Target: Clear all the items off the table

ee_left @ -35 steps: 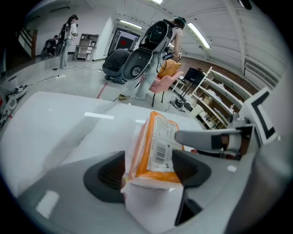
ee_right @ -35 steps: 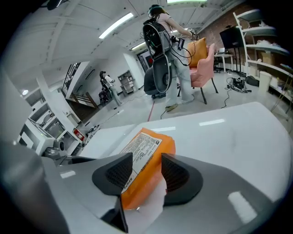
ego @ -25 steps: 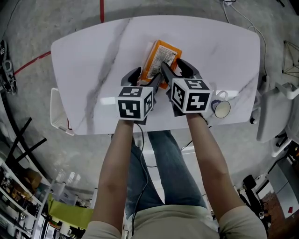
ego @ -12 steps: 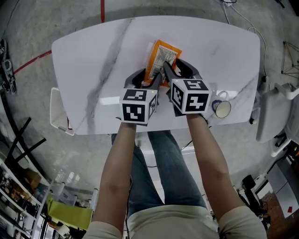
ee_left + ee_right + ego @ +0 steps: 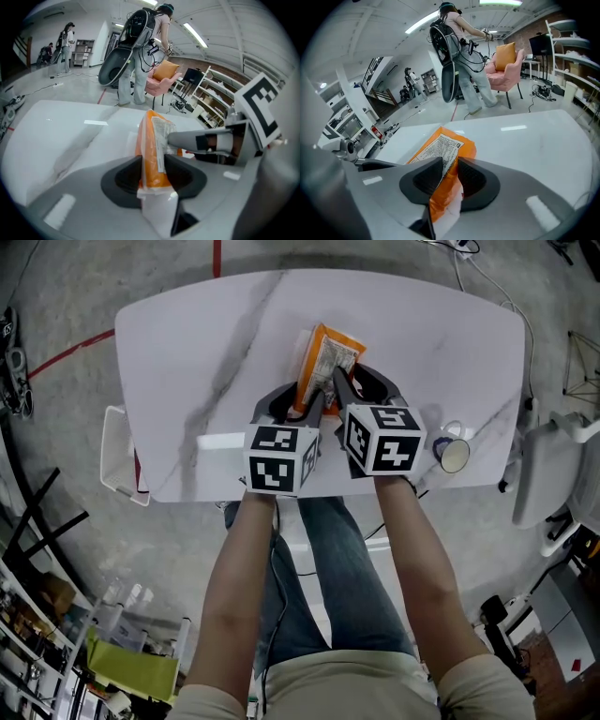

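Observation:
An orange snack bag [image 5: 325, 357] with a printed label sits over the middle of the white marble table [image 5: 187, 352]. Both grippers hold its near end side by side. My left gripper [image 5: 302, 401] has just been closing its jaws, and its pads press on the bag [image 5: 151, 150], which stands on edge between them. My right gripper [image 5: 349, 382] has also just been closing and pinches the bag [image 5: 440, 159] by its crumpled near corner. The right gripper's arm [image 5: 206, 140] shows beside the bag in the left gripper view.
A small cup [image 5: 451, 454] stands near the table's front right edge. A white bin [image 5: 117, 465] hangs off the table's left side and a white chair [image 5: 548, 465] stands to the right. A person with a backpack [image 5: 140, 51] and a pink chair [image 5: 504, 70] are beyond the table.
Both grippers' jaws have closed onto the orange bag. The bag has gone from lying flat to bunched up on edge between them. Both hands shifted slightly with it.

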